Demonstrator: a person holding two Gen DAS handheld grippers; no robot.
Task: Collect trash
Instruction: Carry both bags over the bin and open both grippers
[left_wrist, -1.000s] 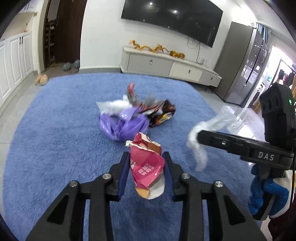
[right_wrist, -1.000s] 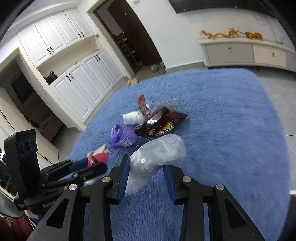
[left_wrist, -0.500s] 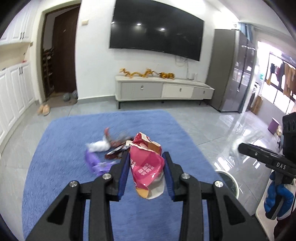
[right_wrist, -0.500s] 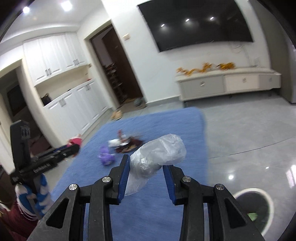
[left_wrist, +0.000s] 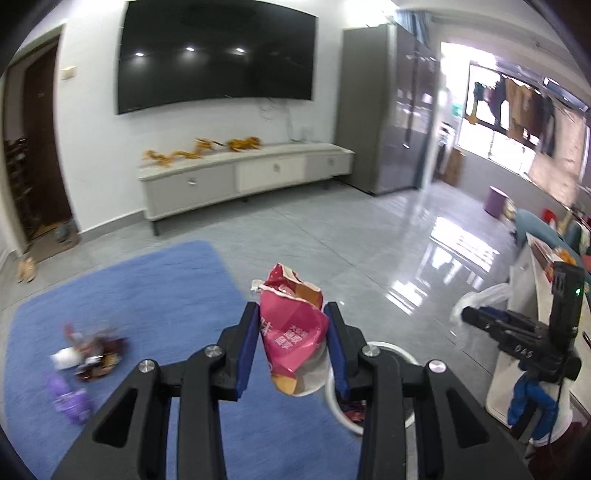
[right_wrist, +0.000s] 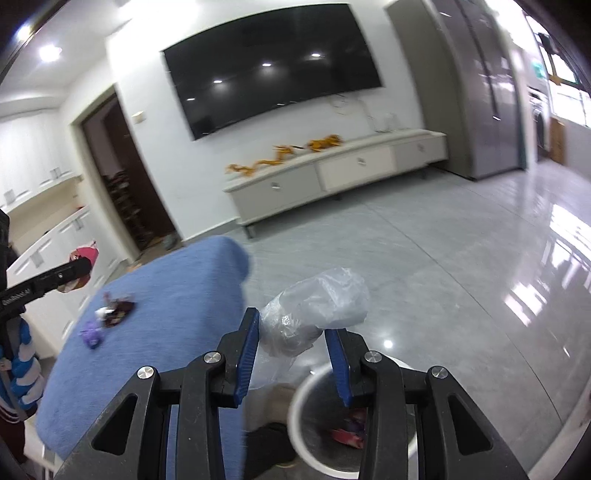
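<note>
Pink snack bag (left_wrist: 293, 334) & clear plastic bag (right_wrist: 314, 314) are gripped by left tool (left_wrist: 291, 345) & right tool (right_wrist: 291, 356) above white bin (right_wrist: 314, 384), not yet dropped; approx. 3 scraps (left_wrist: 92, 354) are left near blue rug's (left_wrist: 155, 295) left edge.

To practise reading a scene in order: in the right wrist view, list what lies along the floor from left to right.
Purple bag → dark snack wrappers on the blue rug → clear plastic bag in the right gripper → white trash bin → bare grey tiled floor.

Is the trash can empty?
No, the right wrist view shows something red lying at the bottom of the white trash can below the right gripper.
</note>
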